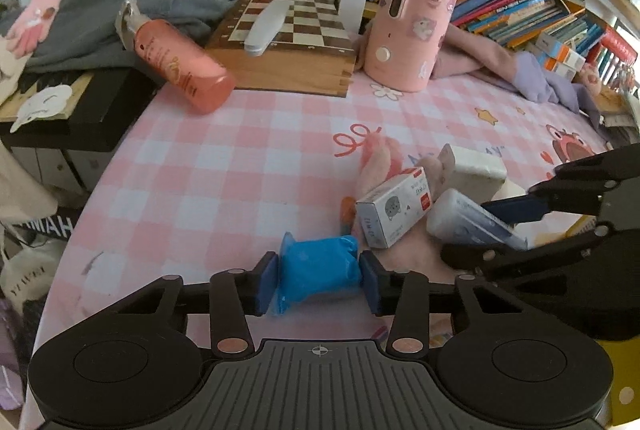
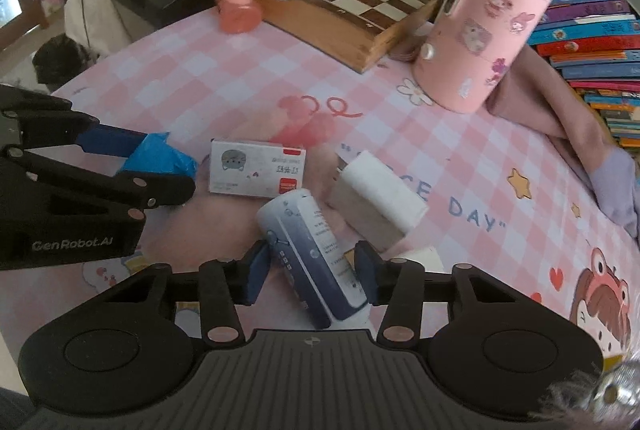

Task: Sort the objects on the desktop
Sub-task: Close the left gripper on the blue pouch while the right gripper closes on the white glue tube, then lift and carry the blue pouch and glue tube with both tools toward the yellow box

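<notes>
Left gripper (image 1: 319, 276) clamped on the blue packet (image 1: 316, 272), right gripper (image 2: 311, 272) squeezing the white-and-navy tube (image 2: 310, 254).

From my end, both blue pads press the sides of the crinkly packet, which sits on the pink checked mat (image 1: 208, 165) right at the fingertips. On the other side the tube lies slanted between the pads, both touching it, its far end up toward the cat-print box (image 2: 256, 169) and just beside the white block (image 2: 376, 205). Both grippers tilt steeply down at the mat, close side by side. Pink canister (image 2: 480, 33) and chessboard (image 2: 360, 9) sit well apart at the back.
</notes>
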